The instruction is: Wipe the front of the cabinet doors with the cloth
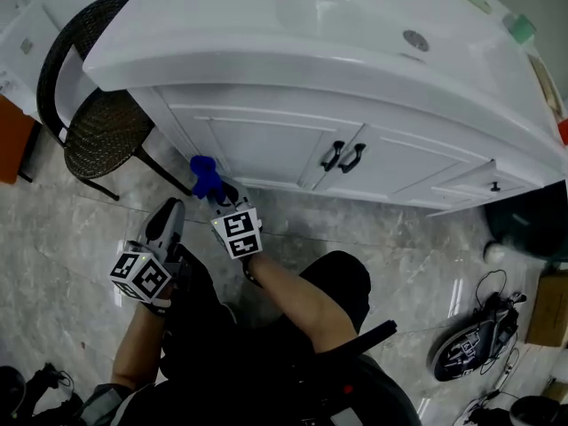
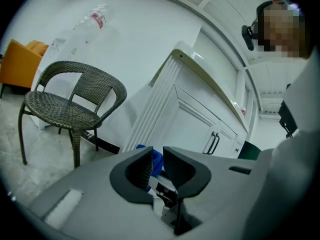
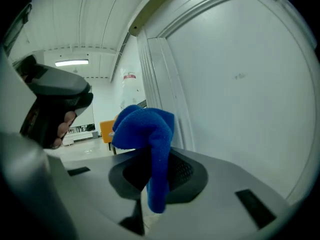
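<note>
**Q:** How many grippers appeared, and how did each stand?

**A:** Two. The right gripper (image 3: pixel 150 170) pinched one blue cloth (image 3: pixel 145 131). Its jaws were pressed on a fold that hung down between them, and the bunched rest stood above the tips. The left gripper (image 2: pixel 156 165) had its jaws drawn almost together, with a thin slit between them and nothing in it.

**Q:** Where was the cloth?

**A:** Straight ahead of the right gripper rose one white cabinet (image 1: pixel 266 105). The cloth sat low at the cabinet's left corner, close to the fluted corner post. Whether it touched could not be told. The left gripper hung just behind and to the left of the right one, apart from the cabinet.

**Q:** What was counted on the cabinet front?

**A:** There were two doors: the left door (image 1: pixel 262 145) just right of the right gripper, and the right door (image 1: pixel 413 165) beyond it. Two black handles (image 1: pixel 332 155) stood side by side where the doors met. One small knob (image 1: pixel 495 185) lay farther right.

**Q:** And elsewhere?

**A:** One wicker chair (image 1: pixel 102 127) stood ahead and to the left of the left gripper, on the marble floor (image 1: pixel 71 229).
</note>
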Motion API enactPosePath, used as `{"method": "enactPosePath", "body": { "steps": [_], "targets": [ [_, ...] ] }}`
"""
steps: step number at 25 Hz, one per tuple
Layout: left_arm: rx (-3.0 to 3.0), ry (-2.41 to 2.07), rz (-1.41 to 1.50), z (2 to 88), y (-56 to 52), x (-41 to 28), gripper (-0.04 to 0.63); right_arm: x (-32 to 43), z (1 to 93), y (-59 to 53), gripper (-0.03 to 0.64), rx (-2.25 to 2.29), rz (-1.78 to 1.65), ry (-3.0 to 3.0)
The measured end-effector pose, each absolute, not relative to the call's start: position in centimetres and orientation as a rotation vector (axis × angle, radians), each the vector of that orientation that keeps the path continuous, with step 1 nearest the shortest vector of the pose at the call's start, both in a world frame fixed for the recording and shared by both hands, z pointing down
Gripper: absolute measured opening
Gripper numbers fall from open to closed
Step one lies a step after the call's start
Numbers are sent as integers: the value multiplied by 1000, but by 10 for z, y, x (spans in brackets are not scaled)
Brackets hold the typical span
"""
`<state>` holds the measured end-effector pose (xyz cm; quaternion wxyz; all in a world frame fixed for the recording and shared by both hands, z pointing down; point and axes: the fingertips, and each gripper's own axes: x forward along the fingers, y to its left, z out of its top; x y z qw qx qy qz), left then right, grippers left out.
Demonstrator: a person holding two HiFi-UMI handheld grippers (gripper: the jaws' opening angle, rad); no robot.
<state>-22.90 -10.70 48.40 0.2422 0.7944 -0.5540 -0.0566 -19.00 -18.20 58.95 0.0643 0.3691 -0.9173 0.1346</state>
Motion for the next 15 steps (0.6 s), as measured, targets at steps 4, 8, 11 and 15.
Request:
{"method": "enactPosePath", "body": {
  "steps": [4,8,11,15],
  "targets": [
    [2159,-1535,-148,484,-107,-240,63,-188,594,-194,52,1171,421,-2738],
    [2174,-1486,-160,490,-118,-225,63,-145,603,-204,52,1299,433,-2671],
    [2220,-1420,-160,491,-127,-202,63,-99,608,-211,52,1427,413,-2602],
    [2261,-1322,-152,495,-139,-169,63,-43,615,-210,52,1557,408,-2502]
  ]
}}
